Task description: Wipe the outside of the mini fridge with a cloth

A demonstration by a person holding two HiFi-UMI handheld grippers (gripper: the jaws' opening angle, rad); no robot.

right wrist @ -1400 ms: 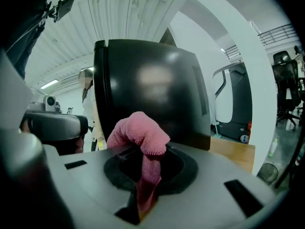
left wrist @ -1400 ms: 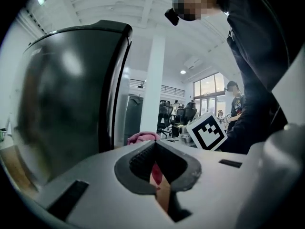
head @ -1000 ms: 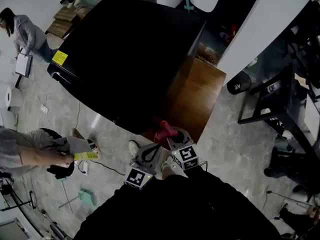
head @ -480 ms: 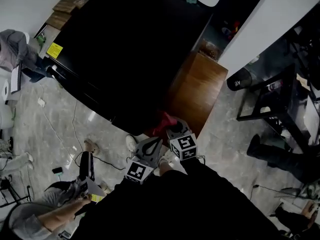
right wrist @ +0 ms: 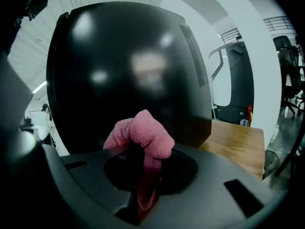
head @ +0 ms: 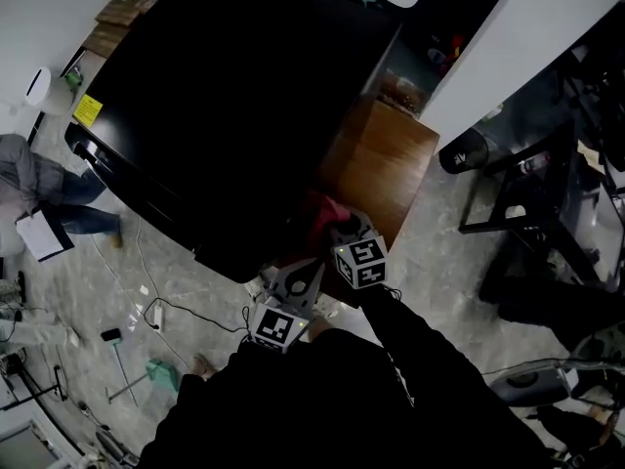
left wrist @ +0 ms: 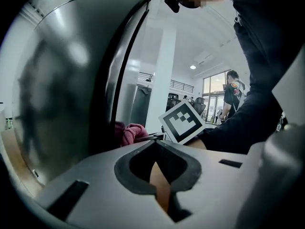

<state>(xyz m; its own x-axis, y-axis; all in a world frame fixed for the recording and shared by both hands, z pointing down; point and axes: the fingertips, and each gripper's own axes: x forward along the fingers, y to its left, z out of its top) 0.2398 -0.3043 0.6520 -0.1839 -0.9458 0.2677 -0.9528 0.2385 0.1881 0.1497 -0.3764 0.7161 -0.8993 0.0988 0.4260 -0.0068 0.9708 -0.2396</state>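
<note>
Head view: a large black mini fridge (head: pixel 234 96) fills the upper left, with a wooden desk (head: pixel 386 169) beside its right side and grey stone floor (head: pixel 449 262) around. At the fridge's near right corner, the right hand-held gripper (head: pixel 334 225) holds a pink cloth (head: pixel 325 210). The left hand-held gripper (head: pixel 298 279) hangs just near of it, apart from the fridge.

Left gripper view: the left hand-held gripper (left wrist: pixel 159 175) has its jaws drawn together with nothing between them. The glossy fridge side (left wrist: pixel 62 80) rises at left, with the pink cloth (left wrist: pixel 129 132) just beyond.

Right gripper view: the right hand-held gripper (right wrist: pixel 143 185) is clamped on the cloth (right wrist: pixel 143 130), which bunches up above the jaws, close before the black fridge wall (right wrist: pixel 128 61); contact cannot be made out. The desk (right wrist: pixel 238 140) lies at right.
</note>
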